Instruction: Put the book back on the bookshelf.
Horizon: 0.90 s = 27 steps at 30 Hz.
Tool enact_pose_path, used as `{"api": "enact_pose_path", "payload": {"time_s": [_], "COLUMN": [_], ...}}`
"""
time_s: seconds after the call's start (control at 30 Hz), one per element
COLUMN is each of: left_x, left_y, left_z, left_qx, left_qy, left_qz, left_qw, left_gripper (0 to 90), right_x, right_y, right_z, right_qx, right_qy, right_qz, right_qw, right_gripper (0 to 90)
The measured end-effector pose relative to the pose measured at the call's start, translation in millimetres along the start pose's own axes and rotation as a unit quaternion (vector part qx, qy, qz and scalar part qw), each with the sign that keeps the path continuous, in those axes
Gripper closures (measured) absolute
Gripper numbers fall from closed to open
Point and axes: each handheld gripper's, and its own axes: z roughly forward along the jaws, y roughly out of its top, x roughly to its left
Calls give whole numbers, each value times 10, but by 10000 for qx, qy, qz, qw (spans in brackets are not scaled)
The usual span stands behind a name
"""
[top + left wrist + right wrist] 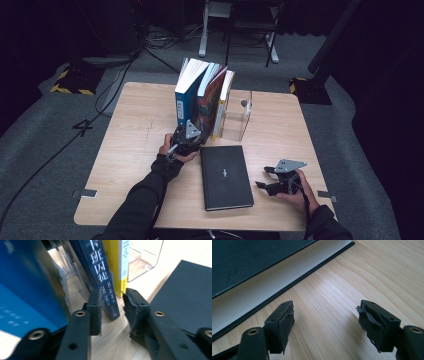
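Observation:
Three books stand at the back middle of the wooden table (135,130): a blue book (184,97) (25,290), a dark blue book with a red cover (206,102) (100,267), and a thin yellow book (222,102) (116,265). They lean against a clear plastic holder (237,117) (145,260). My left gripper (195,137) (113,305) sits at their base, its jaws narrowly apart. The dark blue book's lower spine corner lies in the gap, clear of the right pad. A black book (226,176) (182,297) (249,262) lies flat. My right gripper (263,177) (325,312) stands open beside its right edge, over bare wood.
Bare wood lies left of the standing books and right of the holder. Beyond the table's far edge are metal chair and stand legs (204,35), and cables (100,107) run across the grey floor at left. Small tape tabs (89,193) mark the table's front corners.

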Motion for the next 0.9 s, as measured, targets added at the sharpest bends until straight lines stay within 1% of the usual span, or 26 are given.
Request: {"api": "enact_pose_path", "payload": {"time_s": [0.13, 0.27, 0.3, 0.37, 0.43, 0.5, 0.6, 0.63, 0.67, 0.7, 0.73, 0.77, 0.9], "left_x": [-25, -36, -44, -67, -79, -106, -123, -136, -151, -161, -169, -168, -154], "left_y": [42, 79, 88, 102, 121, 144, 172, 182, 184, 184, 172, 161, 109], "left_z": [47, 117, 147, 180, 215, 261, 293, 306, 315, 318, 308, 292, 155], "left_qx": [-22, -92, -65, -52, 2, 0, -6, 0, 12, 44, 27, 35, -15], "left_qy": [-34, -116, -130, -77, -106, -102, -134, -98, -70, -91, -155, -174, -279], "left_qz": [85, -17, -35, -13, 24, 49, 19, 39, 28, 28, 23, 72, 91], "left_qw": [10000, 9999, 9999, 10000, 9999, 9999, 9999, 9999, 10000, 9999, 9999, 9998, 9996], "left_gripper": [766, 791, 791, 792, 791, 793, 795, 743, 743, 715, 704, 702, 668], "right_x": [0, 1, 1, 1, 0, -1, 0, 0, 0, 0, 0, -1, -2], "right_y": [0, -1, -1, -2, -2, -3, -3, -3, -3, -2, -3, -3, -1], "right_z": [0, 1, 1, 0, -1, -1, -2, -2, -2, -2, -3, -3, -4], "right_qx": [1, -6, -8, -7, -3, -7, -6, -3, -3, 0, 1, 3, 12], "right_qy": [1, -3, -4, -1, -6, -2, -4, -3, -3, -1, -1, 2, 9], "right_qz": [-1, 3, 4, 1, -4, -7, -9, -10, -10, -9, -12, -15, -19], "right_qw": [10000, 10000, 10000, 10000, 10000, 10000, 10000, 10000, 10000, 10000, 10000, 10000, 10000], "right_gripper": [288, 288, 288, 288, 288, 288, 288, 288, 288, 288, 288, 288, 288]}}
